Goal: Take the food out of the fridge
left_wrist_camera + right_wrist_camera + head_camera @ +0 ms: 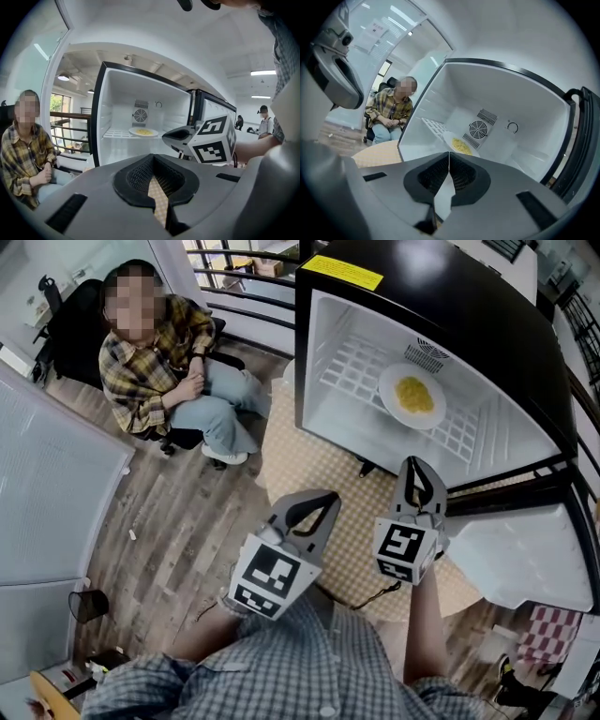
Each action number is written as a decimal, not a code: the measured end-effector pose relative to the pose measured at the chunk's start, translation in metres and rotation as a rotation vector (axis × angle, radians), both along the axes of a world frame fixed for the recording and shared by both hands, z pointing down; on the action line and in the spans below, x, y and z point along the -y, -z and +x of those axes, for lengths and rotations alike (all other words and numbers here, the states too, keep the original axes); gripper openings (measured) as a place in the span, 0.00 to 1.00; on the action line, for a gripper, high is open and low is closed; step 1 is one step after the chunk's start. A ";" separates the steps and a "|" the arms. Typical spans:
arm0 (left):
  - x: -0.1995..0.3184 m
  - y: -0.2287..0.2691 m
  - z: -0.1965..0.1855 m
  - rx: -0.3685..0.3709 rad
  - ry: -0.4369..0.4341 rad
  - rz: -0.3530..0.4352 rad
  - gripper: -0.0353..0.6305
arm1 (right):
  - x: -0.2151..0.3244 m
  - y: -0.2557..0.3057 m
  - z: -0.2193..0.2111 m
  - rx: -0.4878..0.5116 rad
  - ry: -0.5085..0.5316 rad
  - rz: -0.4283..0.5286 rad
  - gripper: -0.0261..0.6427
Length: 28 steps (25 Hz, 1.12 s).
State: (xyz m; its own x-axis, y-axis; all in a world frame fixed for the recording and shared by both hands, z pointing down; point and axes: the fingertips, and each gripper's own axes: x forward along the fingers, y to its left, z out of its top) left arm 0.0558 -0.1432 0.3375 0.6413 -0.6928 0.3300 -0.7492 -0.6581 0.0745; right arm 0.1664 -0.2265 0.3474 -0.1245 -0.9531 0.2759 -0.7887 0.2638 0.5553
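A black mini fridge (487, 315) stands open, its white inside facing me. On its wire shelf lies a white plate (386, 382) of yellow food (414, 395), also seen as the plate (143, 132) and the plate (451, 139). My left gripper (322, 498) is shut and empty, short of the fridge's lower left corner. My right gripper (416, 467) is shut and empty too, just before the fridge's open front, below the plate. In their own views the left gripper (153, 163) and the right gripper (449, 157) both point at the fridge, apart from the plate.
The fridge door (525, 554) hangs open at the right. The fridge rests on a round beige woven surface (309, 465). A person (159, 371) sits on a chair at the left on the wood floor. Railings (244, 287) run behind.
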 end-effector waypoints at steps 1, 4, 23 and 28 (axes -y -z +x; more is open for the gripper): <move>0.000 -0.001 -0.001 -0.001 0.003 -0.003 0.06 | 0.005 0.000 0.001 -0.026 0.001 0.006 0.06; -0.001 -0.003 -0.004 -0.005 0.014 -0.015 0.06 | 0.019 0.001 0.001 -0.103 0.011 0.022 0.06; 0.010 -0.009 -0.017 -0.061 0.056 -0.057 0.06 | 0.067 -0.016 -0.008 -0.389 0.076 -0.007 0.16; 0.014 -0.016 -0.021 -0.097 0.097 -0.096 0.06 | 0.072 -0.020 -0.009 -0.420 0.085 -0.014 0.16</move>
State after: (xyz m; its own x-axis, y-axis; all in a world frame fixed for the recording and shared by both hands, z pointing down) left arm 0.0349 -0.1574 0.3536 0.6051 -0.7211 0.3373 -0.7950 -0.5696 0.2084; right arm 0.1569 -0.2983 0.3675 -0.0764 -0.9402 0.3319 -0.4700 0.3275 0.8197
